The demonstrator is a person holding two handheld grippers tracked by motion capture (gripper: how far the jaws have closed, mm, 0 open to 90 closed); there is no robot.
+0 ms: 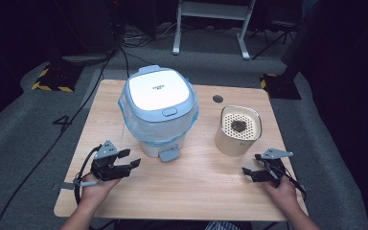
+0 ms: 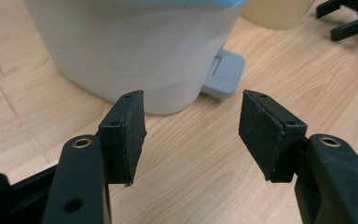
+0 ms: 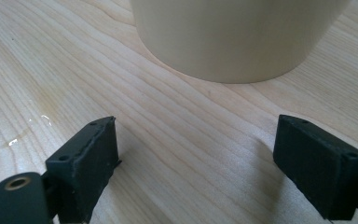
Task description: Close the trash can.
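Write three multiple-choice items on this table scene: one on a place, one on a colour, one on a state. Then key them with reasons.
1. Where does the beige container stand relative to the pedal bin in the high view?
A. to its right
B. to its left
C. on its lid

2. What colour is the bin's pedal?
A. red
B. grey-blue
C. yellow

3. How is the left gripper?
A. shut on the pedal
B. shut on the container
C. open, holding nothing

Key: 1 A, the container sits right of the bin; 2 B, the pedal at the bin's foot is grey-blue; 3 C, its jaws stand apart over bare table.
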